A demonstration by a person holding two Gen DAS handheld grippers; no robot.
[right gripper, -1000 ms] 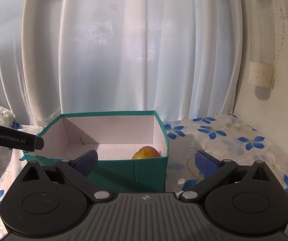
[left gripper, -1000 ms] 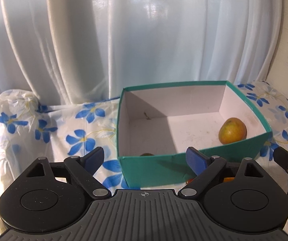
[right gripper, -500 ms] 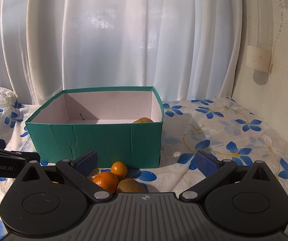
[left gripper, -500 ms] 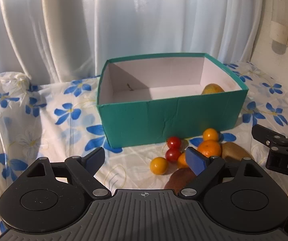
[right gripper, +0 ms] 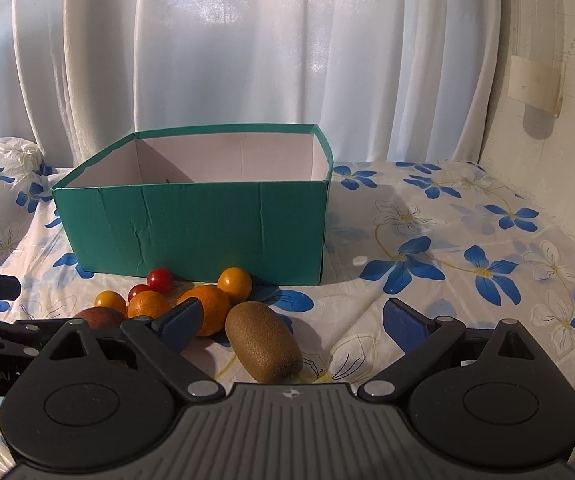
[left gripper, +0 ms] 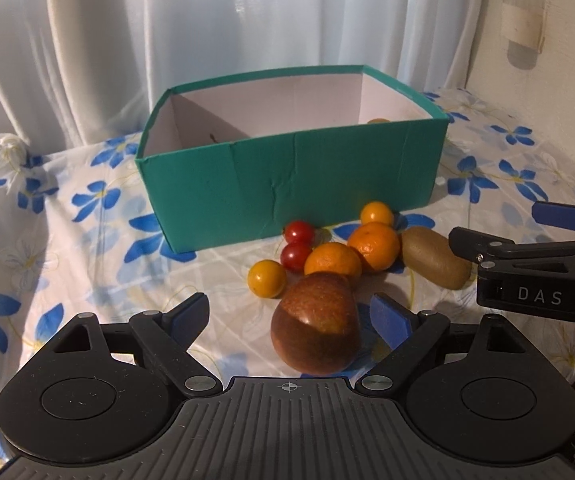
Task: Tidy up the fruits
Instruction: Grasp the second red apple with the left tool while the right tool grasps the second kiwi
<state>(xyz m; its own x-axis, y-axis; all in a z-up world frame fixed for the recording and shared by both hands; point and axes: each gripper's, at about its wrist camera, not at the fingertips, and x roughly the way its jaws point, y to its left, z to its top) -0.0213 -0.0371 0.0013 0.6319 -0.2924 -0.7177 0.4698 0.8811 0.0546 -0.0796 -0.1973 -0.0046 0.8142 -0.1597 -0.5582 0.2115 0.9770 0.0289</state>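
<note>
Left gripper (left gripper: pixel 290 311) sits low over the bench, fingers apart, with the apple (left gripper: pixel 315 323) lying between them but not yet touched on either side. Judged step: close on the apple and lift it into the teal box (left gripper: pixel 287 184), which stands just behind the fruit pile and already holds one yellowish fruit (left gripper: pixel 378 121), barely visible over the far right rim. To do this well, the pads should meet the apple at its widest part, centred, since the skin looks smooth and the shape tapers; a grip too high would likely squeeze it out. Just behind the apple, touching or nearly so, lie two oranges (left gripper: pixel 333 260), two cherry tomatoes (left gripper: pixel 298 233) and two small yellow fruits (left gripper: pixel 266 279); a straight upward lift should avoid rolling them. Right of these, the kiwi (right gripper: pixel 263 346) rests on the flowered cloth (right gripper: pixel 427 264), inside the span of the right gripper (right gripper: pixel 287 322), whose fingers are also apart and nearer its left finger than its right. It should shift slightly left to centre before closing.
</note>
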